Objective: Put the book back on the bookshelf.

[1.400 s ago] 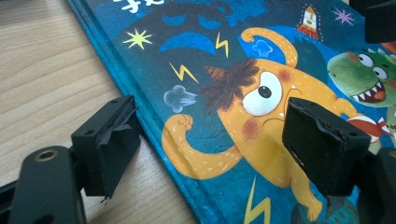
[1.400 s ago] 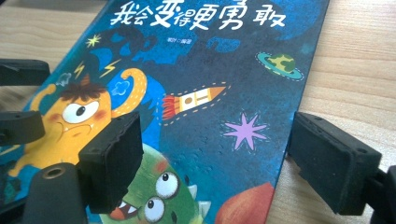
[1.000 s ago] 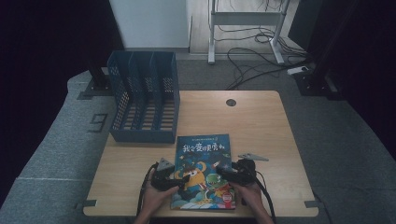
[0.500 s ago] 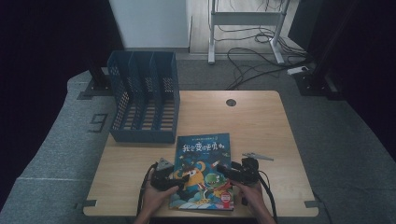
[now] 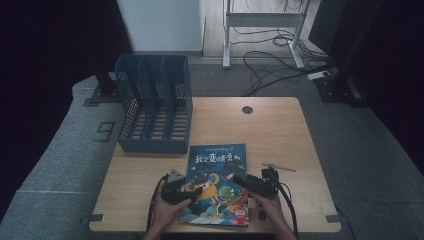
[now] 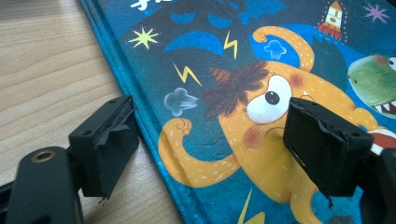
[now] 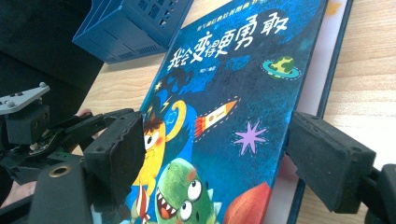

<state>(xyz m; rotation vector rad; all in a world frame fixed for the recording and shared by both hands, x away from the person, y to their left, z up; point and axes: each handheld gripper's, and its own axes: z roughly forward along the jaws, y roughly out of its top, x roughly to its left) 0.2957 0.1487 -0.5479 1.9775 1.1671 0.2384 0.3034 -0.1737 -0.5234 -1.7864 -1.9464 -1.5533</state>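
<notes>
Wooden table carries 1 picture book, lying flat just in front of the blue file rack. Left gripper sits at the book's left edge, jaws spread astride it, nothing pinched. Right gripper sits at its right edge, jaws likewise spread wide over the lifted cover.

The picture book was viewed from high above, looking forward and down. It was seen close up along the jaws of each gripper camera from opposite sides; its cover was shared by all three views.
</notes>
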